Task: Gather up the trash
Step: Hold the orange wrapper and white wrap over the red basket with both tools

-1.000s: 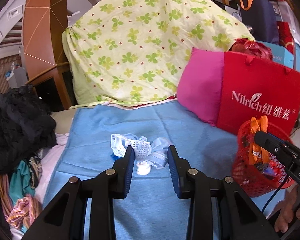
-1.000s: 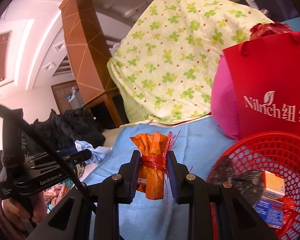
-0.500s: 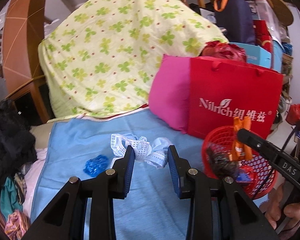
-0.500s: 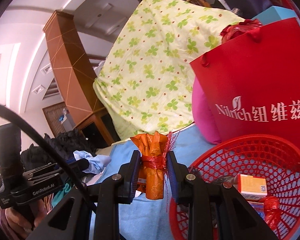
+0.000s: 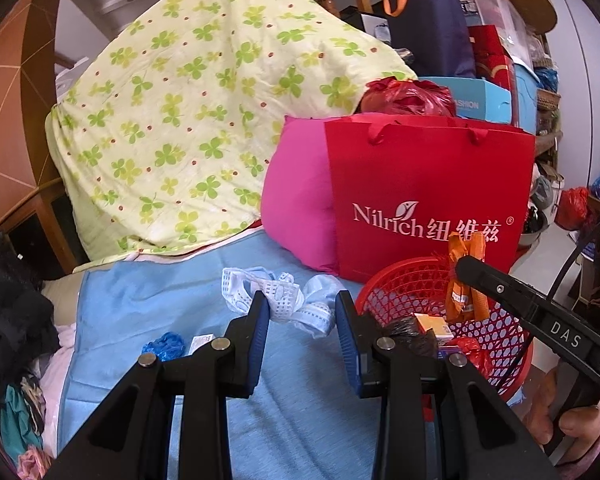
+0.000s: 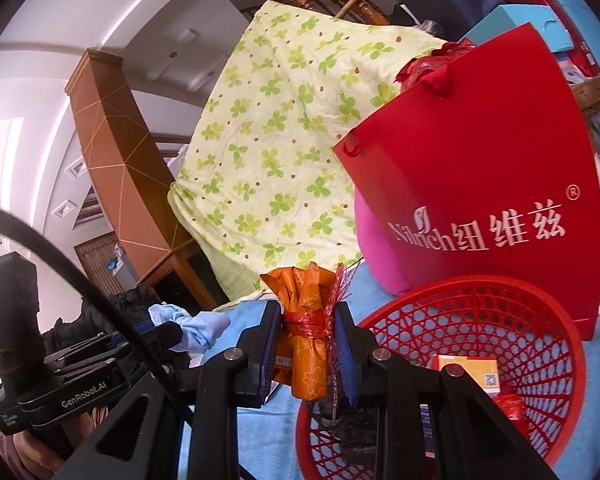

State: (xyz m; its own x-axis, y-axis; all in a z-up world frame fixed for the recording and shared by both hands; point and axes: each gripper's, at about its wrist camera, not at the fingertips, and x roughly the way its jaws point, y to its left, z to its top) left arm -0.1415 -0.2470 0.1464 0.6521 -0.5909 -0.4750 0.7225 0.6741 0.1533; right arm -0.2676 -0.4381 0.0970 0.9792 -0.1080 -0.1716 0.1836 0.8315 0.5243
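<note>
My left gripper (image 5: 302, 320) is shut on a crumpled bundle of white mesh and light-blue mask (image 5: 278, 304), held above the blue blanket (image 5: 148, 300). The red mesh basket (image 5: 400, 270) stands just to its right. My right gripper (image 6: 306, 332) is shut on an orange wrapper tied with red ribbon (image 6: 306, 344), over the basket's near-left rim (image 6: 480, 284). In the left wrist view that orange wrapper (image 5: 464, 280) hangs above the basket. The right wrist view shows the left gripper (image 6: 172, 336) low at the left with its light-blue bundle (image 6: 196, 328).
In the basket lie a small orange-and-white box (image 6: 468, 372) and a dark wrapper (image 5: 410, 332). A red paper bag (image 5: 428, 200), a pink pillow (image 5: 296, 200) and a clover-print quilt (image 5: 188, 120) stand behind. A blue wrapper (image 5: 164, 346) lies on the blanket; black clothes (image 5: 8, 300) pile left.
Both grippers have moved right, each keeping its trash. The red basket has come closer in both views, and the orange wrapper now hangs over its rim.
</note>
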